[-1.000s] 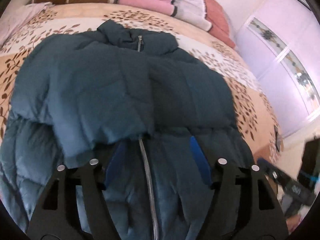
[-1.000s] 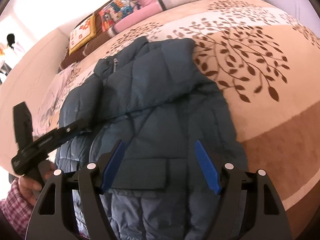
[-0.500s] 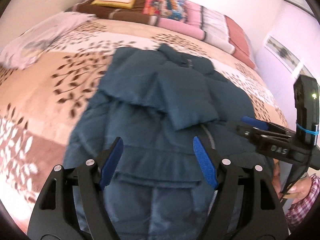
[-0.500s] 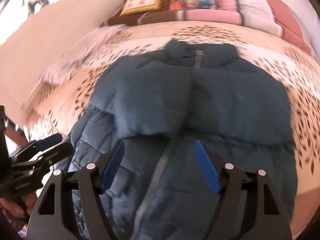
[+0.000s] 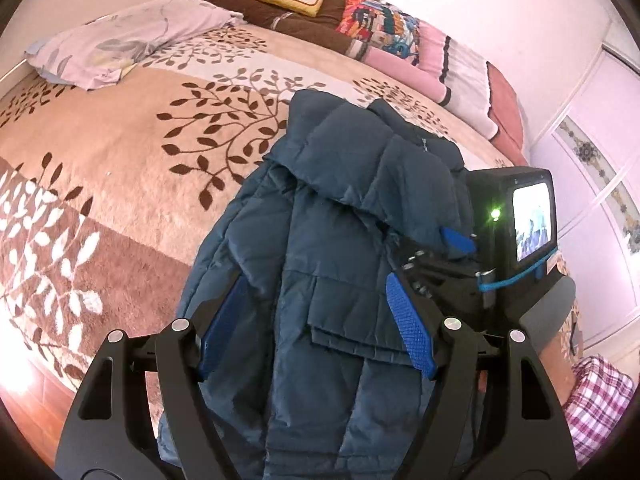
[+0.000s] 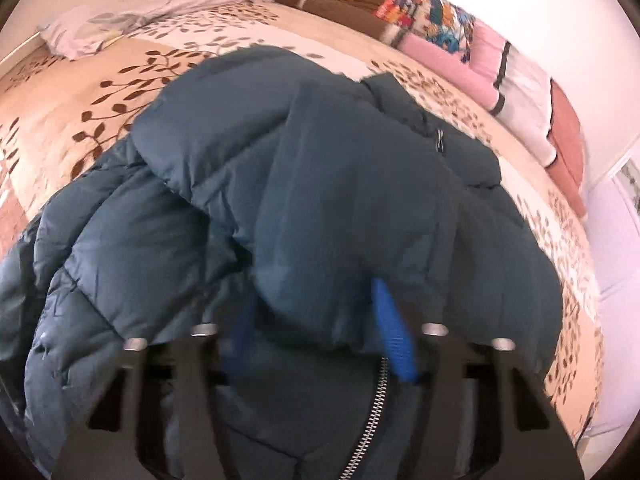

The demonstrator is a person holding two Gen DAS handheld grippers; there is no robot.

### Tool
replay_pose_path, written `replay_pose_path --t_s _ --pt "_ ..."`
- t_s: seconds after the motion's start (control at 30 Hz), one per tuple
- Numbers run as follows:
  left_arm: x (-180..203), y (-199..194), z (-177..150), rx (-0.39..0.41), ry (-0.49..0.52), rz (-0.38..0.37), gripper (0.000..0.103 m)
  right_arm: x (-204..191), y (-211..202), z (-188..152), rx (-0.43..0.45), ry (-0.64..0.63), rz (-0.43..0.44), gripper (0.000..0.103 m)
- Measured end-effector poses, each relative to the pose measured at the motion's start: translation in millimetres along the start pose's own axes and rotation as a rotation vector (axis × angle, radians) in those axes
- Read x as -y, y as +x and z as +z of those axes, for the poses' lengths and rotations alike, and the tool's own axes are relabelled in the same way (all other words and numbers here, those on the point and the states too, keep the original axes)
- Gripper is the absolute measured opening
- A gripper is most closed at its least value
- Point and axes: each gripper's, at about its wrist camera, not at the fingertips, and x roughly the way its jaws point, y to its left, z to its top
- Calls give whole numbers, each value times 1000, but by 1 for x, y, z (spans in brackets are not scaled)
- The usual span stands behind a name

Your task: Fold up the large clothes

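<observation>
A dark teal puffer jacket [image 5: 332,248] lies on the bed with both sleeves folded across its chest; it fills the right wrist view [image 6: 304,200]. My left gripper [image 5: 316,320] is open and empty over the jacket's left lower panel and pocket flap. My right gripper [image 6: 320,328] is open, its blue fingers on either side of the folded sleeve's cuff, just above the zipper [image 6: 372,408]. It also shows in the left wrist view [image 5: 460,240] at the jacket's right side.
The jacket rests on a beige blanket [image 5: 140,152] with brown leaf print. A lilac pillow [image 5: 128,36] and stacked quilts [image 5: 400,44] lie at the head. Wood floor [image 5: 36,412] shows past the bed's left edge. A wardrobe [image 5: 600,160] stands at the right.
Both grippers have swung to the right and closer to the jacket. The right one has dropped low around the sleeve cuff. Both stay open.
</observation>
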Motion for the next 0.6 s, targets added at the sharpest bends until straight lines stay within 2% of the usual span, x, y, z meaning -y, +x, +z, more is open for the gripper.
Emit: replay_pose_path --t_s 0.1,0.17,0.4,0.6 --pt "-1 2 0 -2 -2 4 72 21 -9 -2 14 68 39 25" --pt "-1 3 0 -8 -11 -3 72 38 -17 -4 26 118 66 23" --pt "17 3 -2 -14 30 -6 72 77 -41 -11 48 232 88 22" --pt "30 -1 -3 -12 63 4 72 127 -49 -26 45 396 140 22"
